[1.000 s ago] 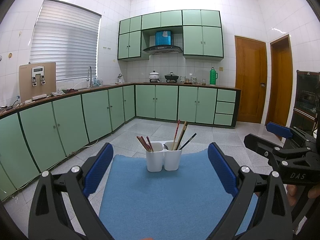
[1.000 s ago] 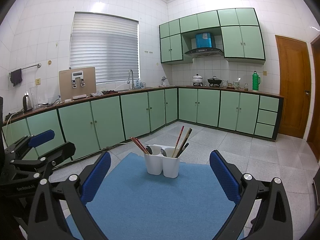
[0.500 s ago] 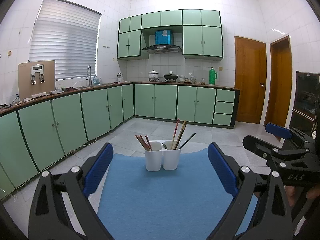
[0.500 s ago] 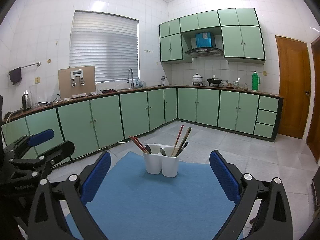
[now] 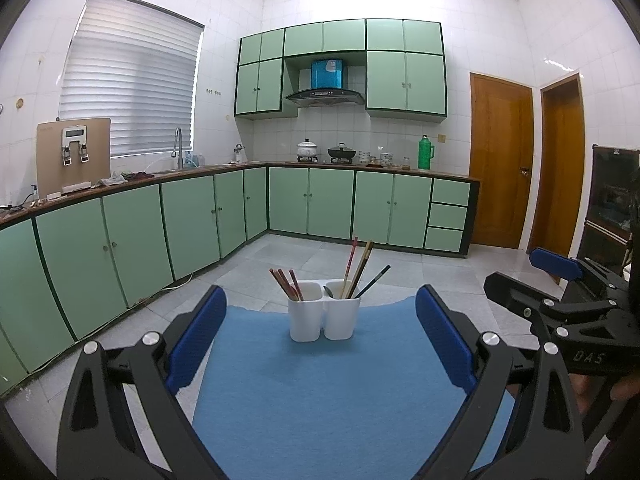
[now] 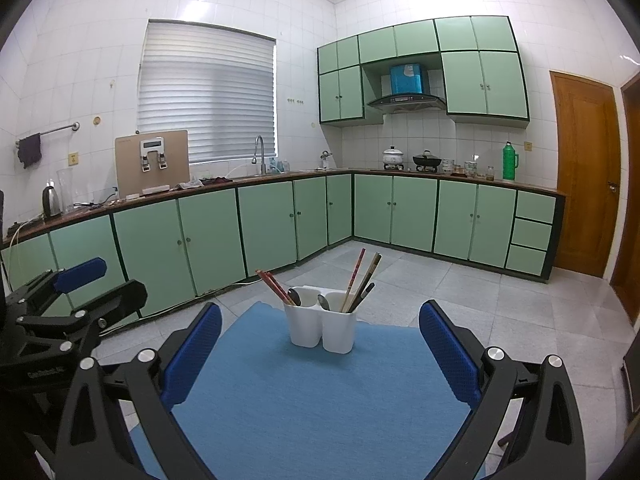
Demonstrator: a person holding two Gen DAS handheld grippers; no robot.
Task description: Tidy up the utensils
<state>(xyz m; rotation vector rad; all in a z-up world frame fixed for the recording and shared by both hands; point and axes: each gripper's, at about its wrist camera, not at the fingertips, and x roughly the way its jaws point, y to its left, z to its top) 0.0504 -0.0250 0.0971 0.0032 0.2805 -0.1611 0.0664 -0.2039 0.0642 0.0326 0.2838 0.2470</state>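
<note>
Both claws hang wide apart and grasp nothing. Left gripper (image 5: pixel 320 338) spreads its blue-padded fingers (image 5: pixel 196 330) above the near part of the blue mat (image 5: pixel 320 400), and the right gripper (image 6: pixel 320 344) does the same in its own view, each aimed straight at the white holder well ahead of it. Neither touches anything.

From left to right along the back of the room: a brown board with a dispenser (image 5: pixel 74 158) stands on the counter (image 5: pixel 168 176) under the window blind (image 5: pixel 132 84), then comes the tap (image 5: pixel 177 146), then green cabinets (image 5: pixel 308 206) that turn the corner, with a white pot (image 5: pixel 307 149) and a dark pan (image 5: pixel 342 153) below the range hood (image 5: pixel 326 96), a green flask (image 5: pixel 425 153), and finally two wooden doors (image 5: pixel 500 164).

On the mat, toward its far edge, stands the utensil holder (image 5: pixel 323 316), two white cups joined side by side. Its left cup holds reddish chopsticks (image 5: pixel 285 282) that lean to the left, and the right-wrist view shows a dark spoon (image 6: pixel 294 297) in the same cup. Its right cup holds a metal spoon (image 6: pixel 323 302) at the inner rim, a tall red chopstick (image 5: pixel 351 260), brown chopsticks (image 5: pixel 362 266) and a dark chopstick (image 5: pixel 374 280), which lean to the right.

At the right edge of the left-wrist view the other gripper's black frame sits beside the mat.
</note>
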